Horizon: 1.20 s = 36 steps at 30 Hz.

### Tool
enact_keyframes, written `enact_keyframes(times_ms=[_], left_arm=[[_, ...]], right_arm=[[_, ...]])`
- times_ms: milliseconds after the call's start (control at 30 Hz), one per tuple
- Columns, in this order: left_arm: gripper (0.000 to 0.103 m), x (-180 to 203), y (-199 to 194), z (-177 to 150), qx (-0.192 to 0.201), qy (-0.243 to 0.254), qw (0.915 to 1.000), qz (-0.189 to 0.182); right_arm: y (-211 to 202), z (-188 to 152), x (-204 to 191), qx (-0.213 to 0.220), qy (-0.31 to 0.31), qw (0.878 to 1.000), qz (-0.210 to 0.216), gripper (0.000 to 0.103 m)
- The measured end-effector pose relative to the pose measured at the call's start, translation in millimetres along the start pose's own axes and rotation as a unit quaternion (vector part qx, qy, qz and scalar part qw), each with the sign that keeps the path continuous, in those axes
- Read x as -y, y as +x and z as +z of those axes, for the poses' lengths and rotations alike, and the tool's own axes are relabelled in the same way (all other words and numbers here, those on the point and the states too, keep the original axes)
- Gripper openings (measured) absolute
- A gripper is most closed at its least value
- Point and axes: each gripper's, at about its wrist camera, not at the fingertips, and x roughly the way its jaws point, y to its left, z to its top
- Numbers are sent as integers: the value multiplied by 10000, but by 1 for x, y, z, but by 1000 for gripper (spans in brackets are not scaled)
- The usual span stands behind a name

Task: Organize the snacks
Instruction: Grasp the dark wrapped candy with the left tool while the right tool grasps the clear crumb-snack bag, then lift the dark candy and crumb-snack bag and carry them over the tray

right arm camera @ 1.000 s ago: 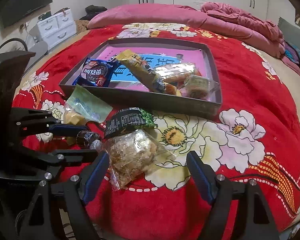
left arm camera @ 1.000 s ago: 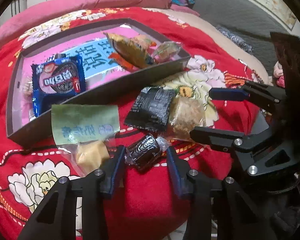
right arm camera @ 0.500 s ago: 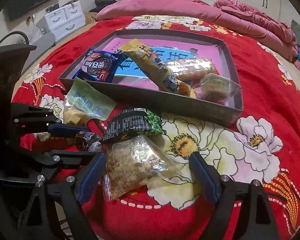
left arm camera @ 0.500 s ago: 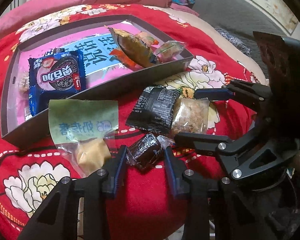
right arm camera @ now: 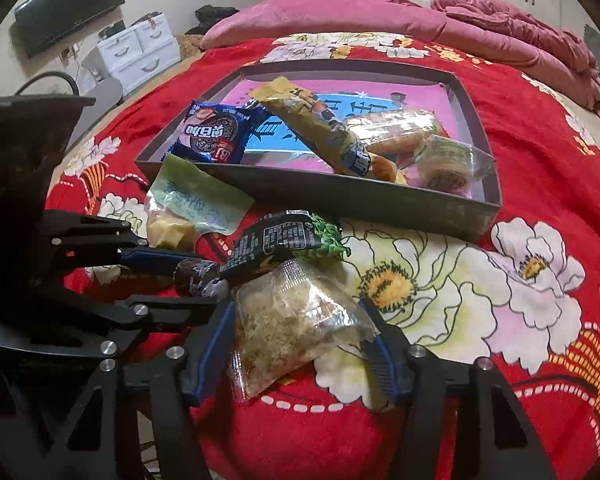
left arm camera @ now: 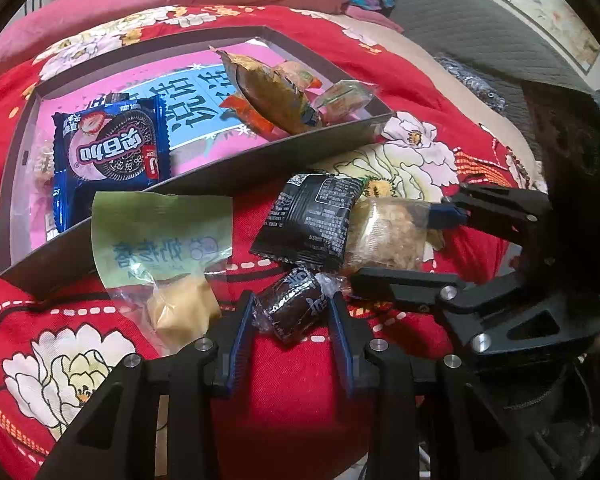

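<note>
1. Far left of the right wrist view: white drawer units [right arm camera: 136, 50] stand beside the bed, and a dark screen [right arm camera: 68, 8] hangs on the wall above them.
2. A shallow grey box [right arm camera: 380, 200] lies on the red flowered bedspread [right arm camera: 540, 160]. At its left end sits a blue cookie packet [right arm camera: 216, 132]; a long yellow bar [right arm camera: 320, 132] lies across its middle, with a few clear-wrapped snacks to the right of the bar.
3. Just outside the box's near wall, leftmost, a green-labelled clear bag [left arm camera: 160, 240] holds a pale yellow block.
4. The left gripper [left arm camera: 292, 320] has its blue pads against both sides of a small dark wrapped candy [left arm camera: 296, 308] — clamped on it, low over the bedspread.
5. A black sachet [left arm camera: 316, 220] lies above the candy, its edge overlapping the next packet.
6. The right gripper [right arm camera: 300, 332] straddles a clear bag of crumbly brown snack [right arm camera: 292, 320]. Its jaws have just been closing; both pads appear to press the bag's wrapper — though the crinkled plastic makes contact on the right pad hard to confirm.
7. Pink bedding [right arm camera: 500, 28] is heaped at the far right of the bed.
</note>
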Motion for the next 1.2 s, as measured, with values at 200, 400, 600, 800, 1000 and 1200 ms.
enact_keyframes(times_ms=[200,400,600,800,1000,1200], left_arm=[[37,0,-3,2,33,-72,10000,-24],[37,-3,-14,1,157,-204,9996,-115],[37,-7,-35,1,469,-330,9981,-222],[37,-17,-53,5,813,-544,9949,-254],[37,-32,-68,6,1068,-762,9912,-189],[37,-45,-76,6,1208,-935,9883,-38]], right_arm=[[-13,-4,5,143,264,9994,187,48],[-27,-6,12,326,501,9980,215,48],[-43,-3,23,588,778,9950,206,48],[-57,3,29,843,907,9922,145,48],[-65,8,26,1011,947,9903,133,48],[-69,12,25,1112,990,9888,124,48]])
